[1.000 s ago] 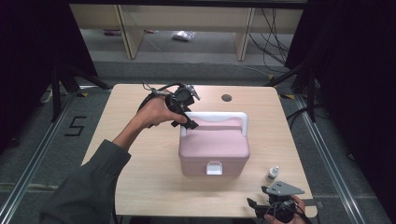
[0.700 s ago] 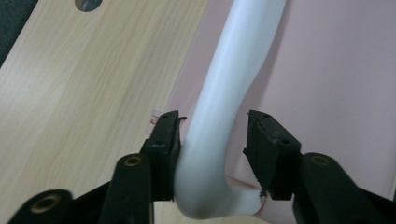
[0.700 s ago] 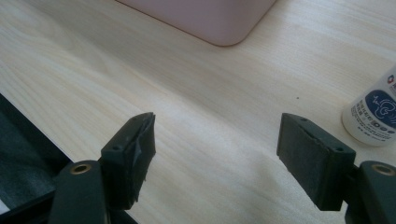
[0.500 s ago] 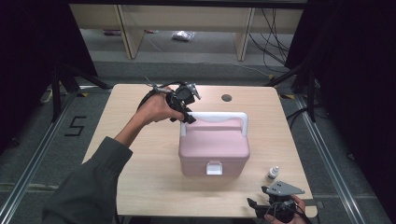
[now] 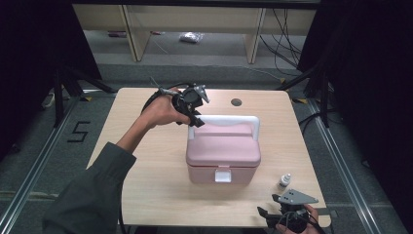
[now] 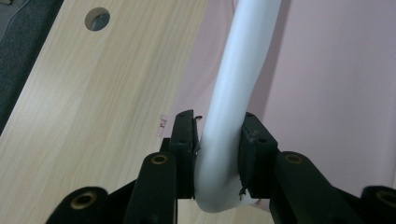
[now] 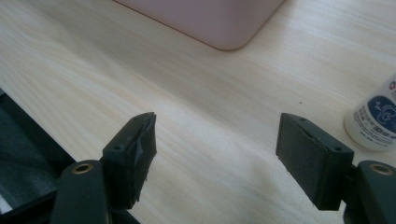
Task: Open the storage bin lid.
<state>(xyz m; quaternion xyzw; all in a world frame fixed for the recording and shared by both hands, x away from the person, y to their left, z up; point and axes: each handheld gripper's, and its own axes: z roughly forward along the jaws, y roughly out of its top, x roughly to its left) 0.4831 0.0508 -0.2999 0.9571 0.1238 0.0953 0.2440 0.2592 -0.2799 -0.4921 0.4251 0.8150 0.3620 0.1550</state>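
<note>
Left gripper (image 6: 217,140): clamped on white handle (image 5: 229,119), left end | Pink box (image 5: 223,155): table (image 5: 146,190) centre, latch toward person | Right gripper (image 7: 217,158): spread, empty, at near edge | Small bottle (image 5: 284,181): just beside box | Hole (image 5: 236,102): behind box.

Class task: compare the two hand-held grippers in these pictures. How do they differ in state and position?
The left hand-held gripper is shut on the white handle of the pink box; the right hand-held gripper is open and holds nothing. The left one is at the box's far left corner; the right one is at the table's near edge, beside a small bottle. Both have black jaws.
</note>
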